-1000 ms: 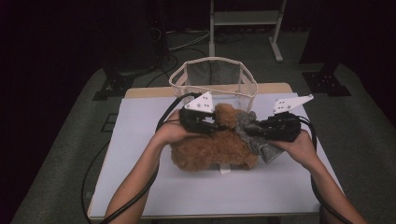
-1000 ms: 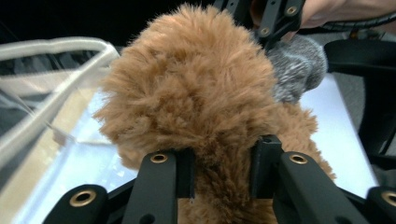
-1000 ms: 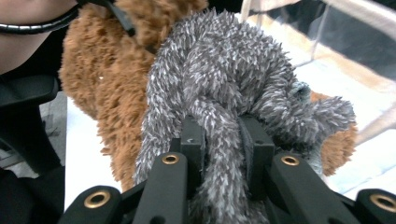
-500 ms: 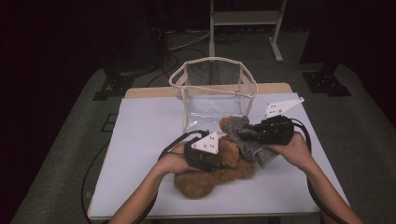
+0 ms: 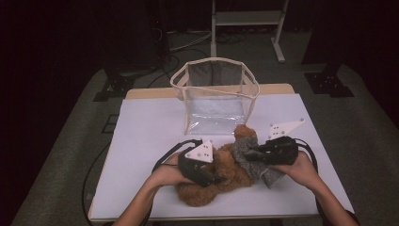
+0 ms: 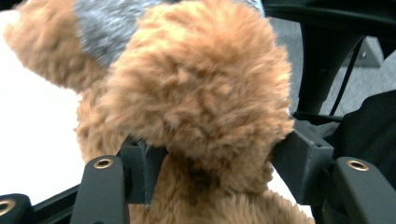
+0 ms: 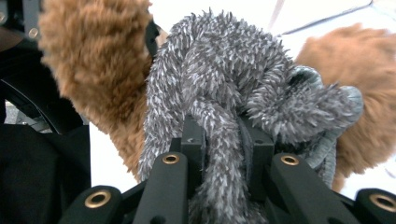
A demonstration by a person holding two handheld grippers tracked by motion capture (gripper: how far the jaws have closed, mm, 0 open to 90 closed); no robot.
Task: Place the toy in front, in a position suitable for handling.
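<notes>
Near edge of the surface [image 5: 141, 141]: right tongs [image 5: 251, 154] pinch the grey knit garment [image 7: 224, 93] tight; left tongs [image 6: 212, 161], just opening, half-open around the brown teddy bear's [image 5: 221, 181] limb, steadying it for dressing.

Both forearms enter from bottom edge, angled inward toward each other; left hand [image 5: 167, 173] wraps rear of left gripper [image 5: 217, 178], jaws pointing toward right gripper; grey plate on top, tilted; jaws have just been opening, stand apart with brown plush limb [image 6: 201, 93] between them, pads close at either side of it; right hand [image 5: 296, 167] cups right gripper [image 5: 248, 154] from behind, jaws aimed back toward left gripper; jaws closed tight, pinching grey fuzzy fabric [image 7: 224, 154]; cables loop behind each wrist.
</notes>
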